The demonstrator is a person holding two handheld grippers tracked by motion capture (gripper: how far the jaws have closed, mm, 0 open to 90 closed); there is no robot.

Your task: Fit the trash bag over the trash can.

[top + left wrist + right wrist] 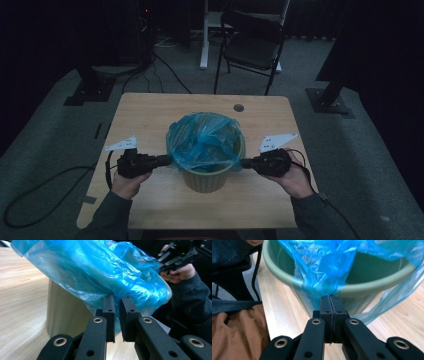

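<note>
A pale green bin (207, 181) stands in the middle of the wooden table (145, 112), with a crinkled blue plastic bag (202, 140) draped loosely over its rim. My left gripper (167, 160) is at the bin's left side, shut on the bag's edge. My right gripper (243, 163) pinches the bag at the bin's right side. In the left gripper view the jaws (117, 300) hold a fold of the bag (95, 270) beside the bin wall (65, 310). In the right gripper view the gripper (329, 298) clamps the bag (324, 267) just below the bin rim (372, 287).
A black folding chair (255, 40) stands beyond the table's far edge. A round cable hole (238, 107) sits near the table's back. A cable (45, 185) trails over the floor at the left. Orange cloth (239, 332) lies below the table edge in the right gripper view.
</note>
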